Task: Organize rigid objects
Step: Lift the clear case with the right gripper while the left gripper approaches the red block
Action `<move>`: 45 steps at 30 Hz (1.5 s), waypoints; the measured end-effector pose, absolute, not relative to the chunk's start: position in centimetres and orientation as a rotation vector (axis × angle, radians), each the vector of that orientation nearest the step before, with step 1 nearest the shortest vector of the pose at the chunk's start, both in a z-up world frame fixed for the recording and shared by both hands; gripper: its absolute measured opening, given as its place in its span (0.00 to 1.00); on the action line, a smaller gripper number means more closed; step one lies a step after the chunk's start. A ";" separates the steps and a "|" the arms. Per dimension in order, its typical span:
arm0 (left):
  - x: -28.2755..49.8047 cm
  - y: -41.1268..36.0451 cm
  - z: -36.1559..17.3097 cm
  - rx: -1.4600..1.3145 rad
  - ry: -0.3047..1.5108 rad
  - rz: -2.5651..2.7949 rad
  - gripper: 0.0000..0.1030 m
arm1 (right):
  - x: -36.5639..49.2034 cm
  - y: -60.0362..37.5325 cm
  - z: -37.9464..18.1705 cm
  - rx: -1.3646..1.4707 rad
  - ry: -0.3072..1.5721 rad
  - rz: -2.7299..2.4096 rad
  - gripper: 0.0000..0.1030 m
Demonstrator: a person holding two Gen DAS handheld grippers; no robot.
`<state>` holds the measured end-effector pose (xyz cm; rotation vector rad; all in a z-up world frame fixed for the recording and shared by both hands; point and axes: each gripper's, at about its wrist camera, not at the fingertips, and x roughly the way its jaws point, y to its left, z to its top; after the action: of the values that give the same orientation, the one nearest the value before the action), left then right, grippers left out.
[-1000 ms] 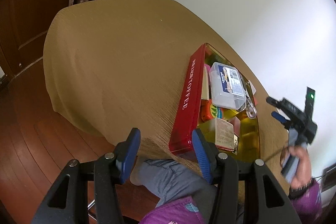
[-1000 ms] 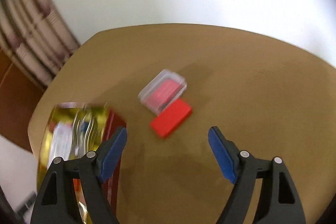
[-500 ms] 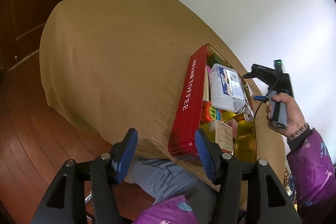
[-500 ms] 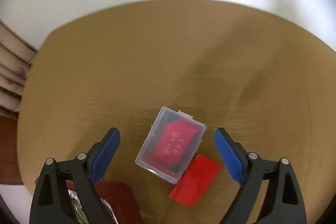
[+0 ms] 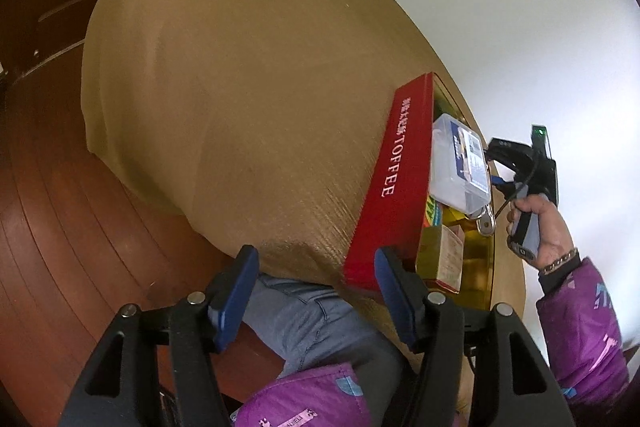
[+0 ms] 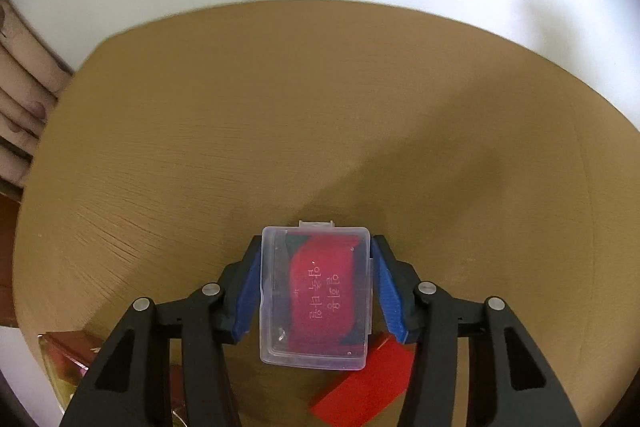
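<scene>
A clear plastic box [image 6: 316,303] with a red item inside lies on the tan tablecloth. My right gripper [image 6: 316,247] has its jaws closing on it, and both blue pads touch its long sides. A flat red block [image 6: 368,383] lies partly under the box's near corner. The red toffee tin [image 5: 400,179] stands open at the table's near edge, holding a clear labelled box [image 5: 460,163] and small cartons. My left gripper [image 5: 316,259] hangs over the table edge beside the tin's near corner. Its jaws are opening with nothing between them.
The tan-covered round table [image 5: 240,87] stands against a white wall. A person's jeans-clad leg [image 5: 312,315] and purple sleeve [image 5: 580,323] are near the left gripper. The tin's corner [image 6: 64,355] shows at the right wrist view's lower left. Wooden floor [image 5: 60,227] lies beyond the table edge.
My right gripper moved over the table to the clear box, came down around it and closed its jaws onto its sides. My left gripper drifted slightly and widened a little.
</scene>
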<state>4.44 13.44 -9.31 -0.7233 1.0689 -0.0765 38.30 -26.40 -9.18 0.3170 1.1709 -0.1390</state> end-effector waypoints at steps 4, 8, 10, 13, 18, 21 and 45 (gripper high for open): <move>4.0 12.9 -7.8 -0.665 0.996 -0.056 0.60 | 35.9 -29.8 -6.8 0.391 1.103 -0.126 0.47; 3.4 11.5 -5.9 -0.558 0.923 -0.062 0.60 | 31.2 -33.8 -4.5 0.421 1.036 -0.123 0.47; 3.2 10.6 -5.2 -0.507 0.902 -0.086 0.60 | 28.7 -35.6 -4.1 0.428 1.019 -0.127 0.47; 2.8 8.9 -4.1 -0.429 0.877 -0.139 0.60 | 24.5 -37.8 -4.3 0.391 1.023 -0.156 0.47; 2.1 5.6 -2.4 -0.274 0.829 -0.213 0.60 | 16.7 -41.7 -6.5 0.344 1.037 -0.196 0.47; 1.9 2.1 -1.0 -0.146 0.815 -0.277 0.60 | 12.8 -43.8 -7.5 0.317 1.030 -0.237 0.47; 18.9 -23.9 1.1 0.359 0.916 -0.455 0.60 | 5.3 -48.7 -11.1 0.264 0.893 -0.258 0.51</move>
<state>18.87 -23.94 1.15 0.3595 0.9157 -0.4550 5.33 -48.70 -11.15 0.2638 0.8930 -0.2576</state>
